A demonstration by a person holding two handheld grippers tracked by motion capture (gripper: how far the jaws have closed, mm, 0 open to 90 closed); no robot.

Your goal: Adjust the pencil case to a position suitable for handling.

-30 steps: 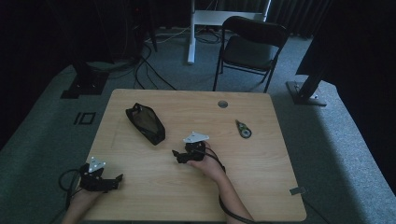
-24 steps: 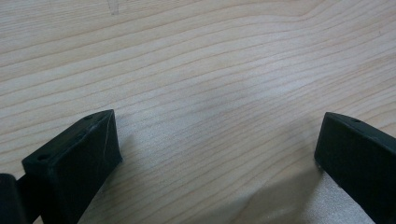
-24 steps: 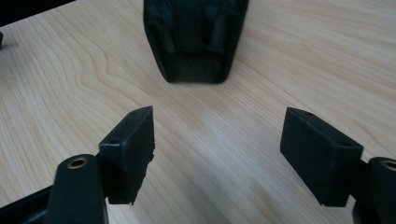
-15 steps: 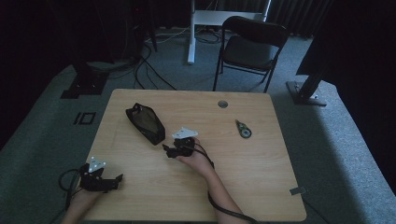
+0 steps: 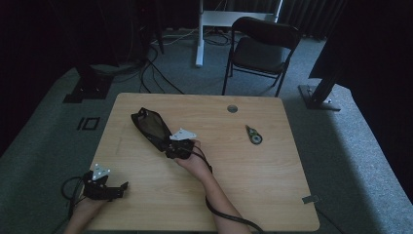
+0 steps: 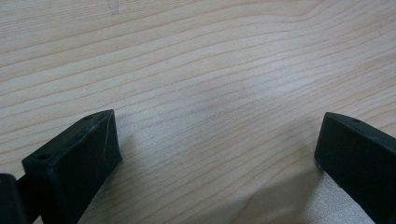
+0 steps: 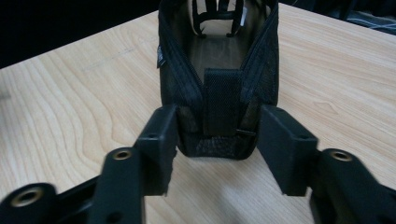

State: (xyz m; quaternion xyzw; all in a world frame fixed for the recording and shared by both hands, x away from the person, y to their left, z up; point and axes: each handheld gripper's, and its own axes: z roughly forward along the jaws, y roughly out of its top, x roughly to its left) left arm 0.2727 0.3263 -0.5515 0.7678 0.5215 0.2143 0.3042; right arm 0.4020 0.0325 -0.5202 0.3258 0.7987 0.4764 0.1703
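In the high view a black pouch (image 5: 152,127) lies slanted on the pale wood tabletop (image 5: 272,185), left of its middle. The right gripper (image 5: 171,150) sits at the pouch's near end, its grey three-cornered plate catching the light. The right gripper view gives what that view cannot: the pouch (image 7: 218,88) is soft mesh fabric with stitched edges and a flat webbing strap down its near end, long and narrow, its top open. The right gripper (image 7: 217,135) has its jaws on either side of that end; they have just been closing, the left one at the mesh and the right one just beside it, and whether they press yet I cannot tell. The left gripper (image 5: 113,188) rests well away from the pouch, toward the near left corner. The left gripper view shows its jaws (image 6: 217,154) wide apart over bare wood grain, holding nothing. A small round tape roll (image 5: 253,135) lies right of the pouch, well apart.
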